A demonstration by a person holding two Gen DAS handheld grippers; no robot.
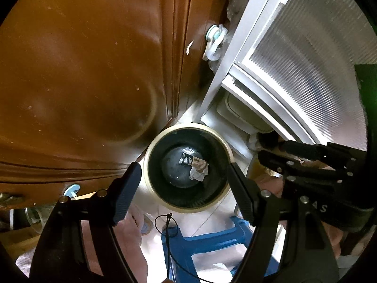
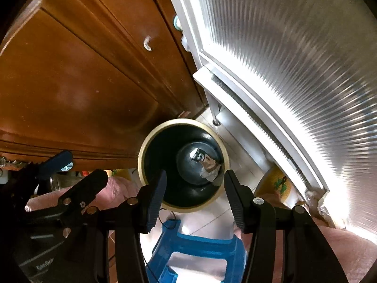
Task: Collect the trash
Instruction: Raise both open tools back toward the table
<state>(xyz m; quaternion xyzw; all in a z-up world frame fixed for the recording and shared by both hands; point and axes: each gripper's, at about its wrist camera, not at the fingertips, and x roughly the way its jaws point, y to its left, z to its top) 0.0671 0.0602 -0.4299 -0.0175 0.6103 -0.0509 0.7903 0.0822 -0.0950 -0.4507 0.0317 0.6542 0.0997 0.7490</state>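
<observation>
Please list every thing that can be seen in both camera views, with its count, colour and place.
trash bin: one, black inside with cream rim, on the floor below both grippers
trash: a wrapper and crumpled white paper, at the bin's bottom
wooden door: one, brown, left of the bin
ribbed glass panel: one, white-framed, right of the bin
stool: one, blue, nearest the cameras
left gripper: black, open, empty
right gripper: black, open, empty
</observation>
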